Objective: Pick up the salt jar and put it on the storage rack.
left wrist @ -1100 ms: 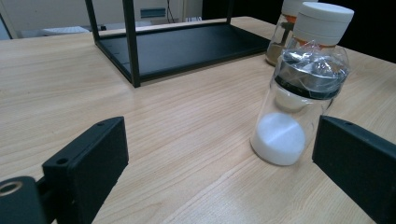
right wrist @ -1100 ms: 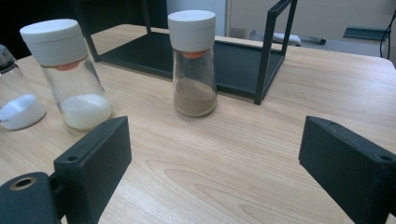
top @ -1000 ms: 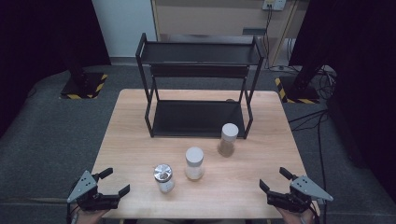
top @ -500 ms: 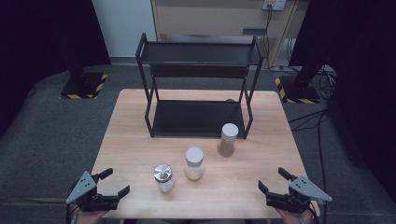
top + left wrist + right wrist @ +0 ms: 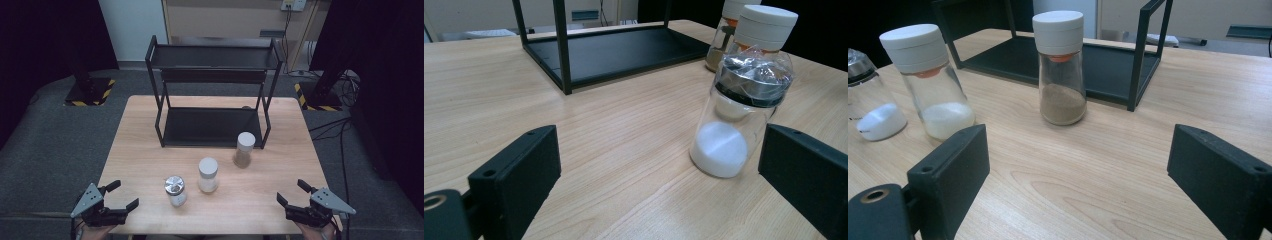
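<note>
The left gripper (image 5: 118, 202) is waiting open-jawed at the table's (image 5: 140, 150) near edge — the upright steel-capped shaker (image 5: 175, 191) is standing just ahead and to its right, far nearer than to the equally open right gripper (image 5: 293, 199).

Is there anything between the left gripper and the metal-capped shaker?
Nothing visible. The left gripper sits open at the table's near edge, and only bare wooden tabletop lies between its fingers and the metal-capped shaker. The two white-capped jars stand behind the shaker, not in front.
</note>
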{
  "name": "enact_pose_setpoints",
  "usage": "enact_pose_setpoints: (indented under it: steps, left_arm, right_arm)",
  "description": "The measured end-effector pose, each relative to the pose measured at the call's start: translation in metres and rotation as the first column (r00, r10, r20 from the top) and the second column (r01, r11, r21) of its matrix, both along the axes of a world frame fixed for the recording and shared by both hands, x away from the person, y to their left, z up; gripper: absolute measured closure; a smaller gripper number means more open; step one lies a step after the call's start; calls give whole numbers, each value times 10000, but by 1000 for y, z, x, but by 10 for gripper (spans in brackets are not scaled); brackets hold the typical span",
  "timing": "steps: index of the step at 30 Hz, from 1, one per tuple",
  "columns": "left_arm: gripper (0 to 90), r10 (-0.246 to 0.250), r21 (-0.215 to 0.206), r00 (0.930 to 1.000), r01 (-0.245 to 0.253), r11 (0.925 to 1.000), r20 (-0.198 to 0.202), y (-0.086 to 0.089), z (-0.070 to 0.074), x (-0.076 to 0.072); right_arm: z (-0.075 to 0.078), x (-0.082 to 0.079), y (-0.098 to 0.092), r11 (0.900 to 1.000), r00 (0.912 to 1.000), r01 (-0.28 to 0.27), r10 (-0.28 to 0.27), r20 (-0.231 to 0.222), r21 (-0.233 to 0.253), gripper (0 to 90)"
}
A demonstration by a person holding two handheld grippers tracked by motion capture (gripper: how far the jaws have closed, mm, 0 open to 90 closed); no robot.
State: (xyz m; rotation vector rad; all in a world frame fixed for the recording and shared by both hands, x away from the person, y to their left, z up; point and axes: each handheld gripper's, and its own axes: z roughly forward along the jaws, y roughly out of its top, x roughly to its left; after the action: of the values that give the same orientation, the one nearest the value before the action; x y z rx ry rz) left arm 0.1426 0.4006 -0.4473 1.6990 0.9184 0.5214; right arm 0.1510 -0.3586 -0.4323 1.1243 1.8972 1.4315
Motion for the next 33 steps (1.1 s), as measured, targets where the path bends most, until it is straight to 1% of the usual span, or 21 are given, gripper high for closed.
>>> enact_pose_setpoints:
  steps: [4,8,14,20,25,26,27,28,29,32,33]
  left_arm:
    - [23,19,-20,10000,-19,10000,1,0,0,0]
    - [23,108,27,9999,-108,9999,106,-1,2,-3]
    - [27,213,-117,9997,-212,9997,100,-2,3,-5]
    - [33,221,-125,9996,-219,9997,161,-2,11,-5]
    - [32,-1,-85,10000,1,10000,94,-3,20,0]
    - [32,-1,-85,10000,1,10000,94,-3,20,0]
    - [32,-83,-35,9999,84,10000,98,-4,24,3]
    - [32,-83,-35,9999,84,10000,98,-4,24,3]
    - [31,-225,-5,9997,225,9997,33,-4,27,6]
    - [32,-328,95,9995,328,9994,10,-6,31,9]
    - [32,-450,86,9990,450,9989,-28,-7,33,12]
  right_arm:
    - [0,0,0,10000,10000,23,-23,-2,38,99]
    - [0,0,0,10000,10000,63,-63,-4,20,99]
    - [0,-1,-1,10000,10000,72,-72,14,50,99]
    - [0,0,0,10000,10000,55,-55,3,19,100]
    - [0,-1,0,10000,10000,73,-73,-3,27,100]
    - [0,-1,0,10000,10000,72,-72,-5,28,100]
    - [0,0,-1,10000,10000,71,-71,-13,31,100]
    - [0,0,-1,10000,10000,71,-71,-13,31,100]
    - [0,0,-1,10000,10000,77,-76,-27,36,101]
    - [0,0,0,10000,10000,83,-82,-26,30,101]
    - [0,0,0,10000,10000,91,-91,-15,26,101]
